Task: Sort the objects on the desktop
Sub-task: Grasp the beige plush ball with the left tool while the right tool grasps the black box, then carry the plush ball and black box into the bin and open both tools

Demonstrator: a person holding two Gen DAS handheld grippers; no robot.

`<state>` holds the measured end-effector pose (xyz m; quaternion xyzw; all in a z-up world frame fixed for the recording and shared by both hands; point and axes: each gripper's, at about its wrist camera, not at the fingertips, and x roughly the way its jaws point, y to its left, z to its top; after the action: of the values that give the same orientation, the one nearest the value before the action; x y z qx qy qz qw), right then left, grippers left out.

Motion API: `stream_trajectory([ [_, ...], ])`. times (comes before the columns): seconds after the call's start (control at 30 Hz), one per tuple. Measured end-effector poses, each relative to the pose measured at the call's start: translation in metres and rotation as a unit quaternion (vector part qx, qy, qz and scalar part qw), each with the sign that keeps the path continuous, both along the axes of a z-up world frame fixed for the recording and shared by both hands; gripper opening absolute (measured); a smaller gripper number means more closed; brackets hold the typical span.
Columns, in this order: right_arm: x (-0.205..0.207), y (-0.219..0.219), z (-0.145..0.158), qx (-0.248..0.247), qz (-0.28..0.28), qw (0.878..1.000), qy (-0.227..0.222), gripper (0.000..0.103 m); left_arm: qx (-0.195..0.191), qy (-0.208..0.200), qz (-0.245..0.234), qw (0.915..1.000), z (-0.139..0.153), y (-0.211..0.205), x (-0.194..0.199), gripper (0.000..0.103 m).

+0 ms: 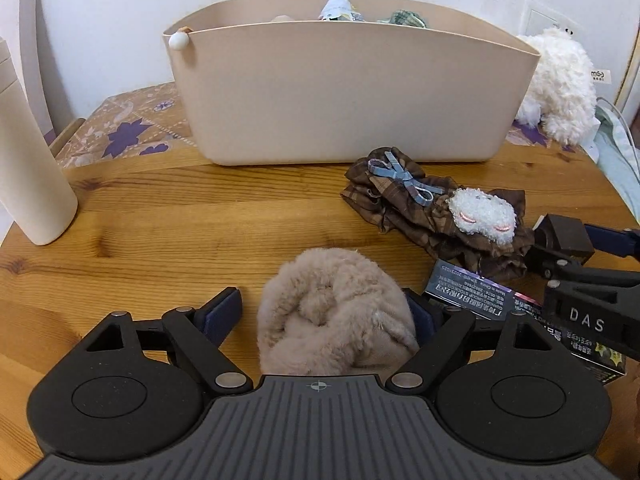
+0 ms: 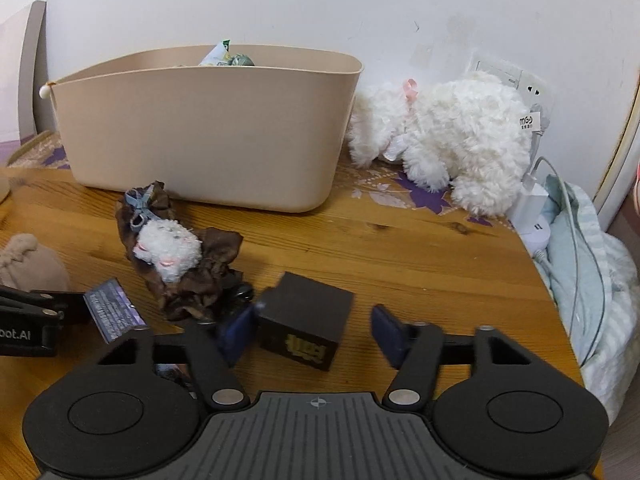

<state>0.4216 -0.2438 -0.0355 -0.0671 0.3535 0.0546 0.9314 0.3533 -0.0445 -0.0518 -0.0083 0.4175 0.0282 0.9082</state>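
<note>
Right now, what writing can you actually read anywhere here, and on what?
"DAS": on the right hand-held gripper.
"oot.AI", cut off: on the left hand-held gripper.
"mGo"-like tag: on the white plush toy; uncertain.
Gold print on the dark brown box: blurred, unreadable.
Fine print on the dark packet: too small.

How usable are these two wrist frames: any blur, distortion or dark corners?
Left wrist view: sharp throughout, fisheye bends the table edge, corners vignetted. Right wrist view: the same bending and dark corners, soft even light, but motion smear on one finger of the right gripper beside the dark box; the beige bin stays crisp.
</note>
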Motion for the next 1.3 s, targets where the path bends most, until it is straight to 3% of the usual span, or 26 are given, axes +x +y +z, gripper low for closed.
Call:
stream_trajectory([
  [0.07, -0.001, 0.0, 0.001, 0.003, 0.001, 1.0, 0.002, 0.048, 0.0, 0.0, -0.003, 1.0, 0.001, 0.0, -0.001, 0.077],
  [0.17, -0.001, 0.0, 0.002, 0.003, 0.0, 1.0, 0.003, 0.047, 0.0, 0.0, -0.01, 1.0, 0.004, -0.001, -0.004, 0.064],
  [0.3, -0.003, 0.0, 0.004, -0.008, -0.004, 1.0, -0.004, 0.047, 0.006, -0.003, -0.018, 0.9998, 0.005, -0.004, -0.005, 0.059],
  [0.47, -0.01, -0.006, 0.02, 0.003, -0.018, 0.999, -0.039, 0.047, 0.003, -0.011, -0.016, 0.9998, 0.009, 0.0, -0.007, 0.057],
  [0.83, -0.022, -0.016, 0.069, 0.027, -0.034, 0.992, -0.115, 0.047, 0.005, -0.074, -0.007, 0.9973, 0.047, 0.009, -0.008, 0.057],
  [1.13, -0.006, -0.005, 0.103, 0.023, -0.03, 0.986, -0.163, 0.047, 0.005, -0.135, 0.014, 0.9907, 0.084, 0.028, 0.0, 0.057],
  [1.3, 0.011, 0.006, 0.118, 0.039, -0.037, 0.979, -0.197, 0.047, 0.0, -0.183, 0.038, 0.9824, 0.102, 0.037, 0.014, 0.057],
])
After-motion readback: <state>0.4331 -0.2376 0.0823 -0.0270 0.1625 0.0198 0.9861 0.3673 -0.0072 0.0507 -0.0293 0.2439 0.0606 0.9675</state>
